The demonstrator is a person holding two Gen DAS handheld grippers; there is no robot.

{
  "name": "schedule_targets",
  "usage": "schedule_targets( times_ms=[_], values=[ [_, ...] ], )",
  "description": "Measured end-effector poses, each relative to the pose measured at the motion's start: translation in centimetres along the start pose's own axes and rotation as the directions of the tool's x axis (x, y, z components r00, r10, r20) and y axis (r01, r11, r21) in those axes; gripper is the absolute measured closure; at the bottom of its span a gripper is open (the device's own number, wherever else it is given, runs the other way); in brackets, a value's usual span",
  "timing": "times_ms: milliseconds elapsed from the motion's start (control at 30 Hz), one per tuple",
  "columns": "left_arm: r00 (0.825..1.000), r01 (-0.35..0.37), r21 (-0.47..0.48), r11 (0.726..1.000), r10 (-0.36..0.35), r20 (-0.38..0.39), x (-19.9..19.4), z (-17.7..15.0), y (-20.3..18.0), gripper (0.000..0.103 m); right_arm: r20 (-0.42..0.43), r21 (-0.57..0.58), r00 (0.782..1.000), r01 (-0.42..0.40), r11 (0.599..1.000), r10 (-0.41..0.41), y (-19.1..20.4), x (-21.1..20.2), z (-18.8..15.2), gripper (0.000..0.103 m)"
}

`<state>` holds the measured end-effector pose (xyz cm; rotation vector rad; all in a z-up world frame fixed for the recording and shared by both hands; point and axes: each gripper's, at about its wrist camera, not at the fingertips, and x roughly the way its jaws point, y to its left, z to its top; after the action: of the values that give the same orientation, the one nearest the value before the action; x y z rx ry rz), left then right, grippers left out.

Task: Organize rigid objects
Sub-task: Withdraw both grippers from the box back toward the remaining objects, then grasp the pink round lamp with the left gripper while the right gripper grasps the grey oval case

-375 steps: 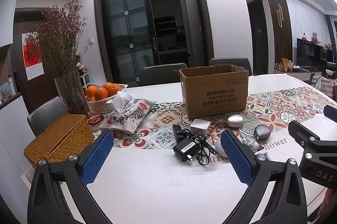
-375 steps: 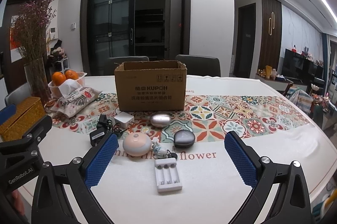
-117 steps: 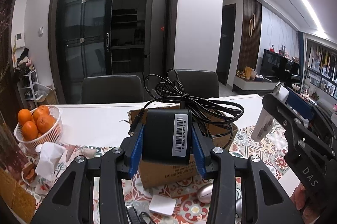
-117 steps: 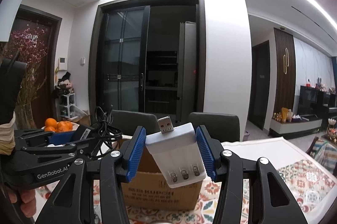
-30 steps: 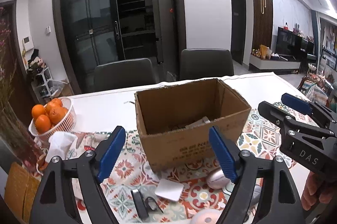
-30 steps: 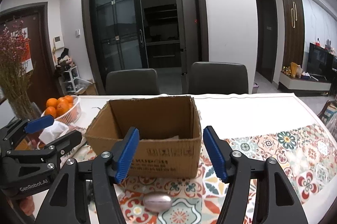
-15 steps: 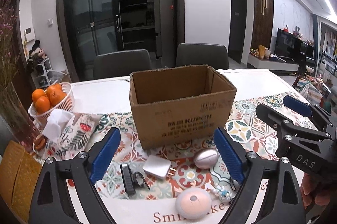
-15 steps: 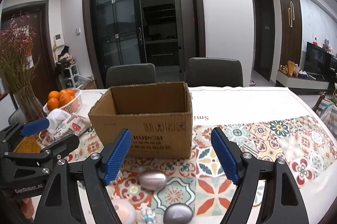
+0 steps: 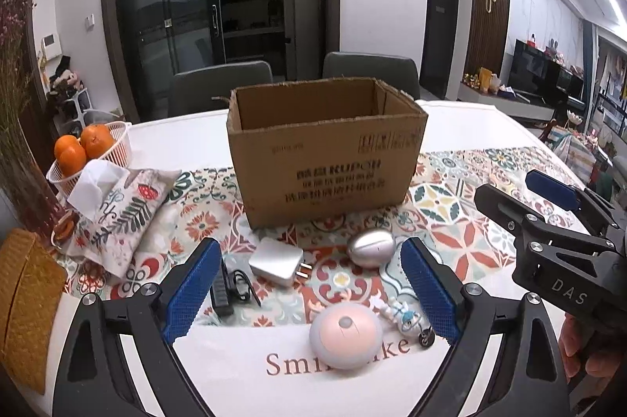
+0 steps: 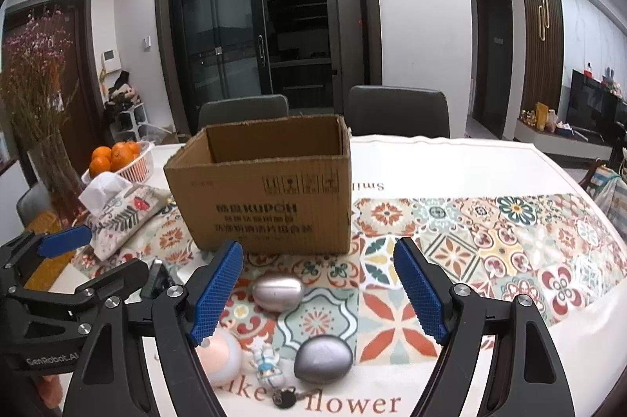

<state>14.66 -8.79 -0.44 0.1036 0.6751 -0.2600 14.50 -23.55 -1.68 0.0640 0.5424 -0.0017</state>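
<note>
The cardboard box (image 9: 327,158) sits open-topped on the patterned runner (image 10: 490,240), and from both views you only see its inside back wall, so whatever's inside is hidden. In front of the box, the left gripper (image 9: 311,289) has its blue pads spread wide with nothing between them, hovering over the loose stuff: a white plug adapter (image 9: 276,261) just in front of the box's left corner, a black charger (image 9: 220,289) with a bit of cord beside it, partly tucked behind the left pad, a silver egg-shaped thing (image 9: 370,247) in front of the box's right half, then a pink round gadget (image 9: 345,334) and a small figurine keychain (image 9: 405,317) nearer the camera. The right gripper (image 10: 319,293) is also wide apart and empty; in its view a darker grey egg shape (image 10: 323,358) lies nearer than the silver one, the pink gadget is half covered by the gripper's left pad, and the keychain's ring end is hard to make out. Left of the box sit a tissue pouch (image 9: 117,209) and an orange basket (image 9: 88,150), with a woven box (image 9: 23,303) cut off at the frame edge. Right of the box the runner is open all the way to the table edge (image 10: 580,182).
</note>
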Motion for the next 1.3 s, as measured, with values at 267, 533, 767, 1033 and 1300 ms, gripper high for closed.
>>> schedule_targets(
  times_ms=[267, 533, 767, 1033, 1300],
  values=[
    [0.999, 0.003, 0.017, 1.0, -0.002, -0.05, 0.8, -1.7, -0.6, 0.009, -0.048, 0.014, 0.999, -0.001, 1.0, 0.001, -0.5, 0.6, -2.1, 0.023],
    [0.993, 0.022, 0.025, 0.999, -0.019, -0.113, 2.2, -3.3, -1.0, 0.009, -0.099, 0.035, 0.995, -0.002, 0.999, 0.005, -1.0, 1.3, -4.1, 0.023],
    [0.988, 0.033, 0.048, 0.998, -0.025, -0.154, 3.2, -4.6, -1.3, 0.009, -0.143, 0.041, 0.99, -0.002, 0.999, 0.008, -1.3, 2.1, -5.7, 0.023],
    [0.978, 0.058, 0.057, 0.997, -0.046, -0.204, 4.7, -6.1, -1.6, 0.009, -0.203, 0.046, 0.979, -0.009, 0.999, 0.018, -1.5, 3.8, -7.5, 0.023],
    [0.965, 0.093, 0.036, 0.995, -0.082, -0.249, 6.0, -7.1, -1.5, 0.009, -0.246, 0.054, 0.969, -0.019, 0.998, 0.031, -1.7, 5.2, -8.8, 0.023]
  ],
)
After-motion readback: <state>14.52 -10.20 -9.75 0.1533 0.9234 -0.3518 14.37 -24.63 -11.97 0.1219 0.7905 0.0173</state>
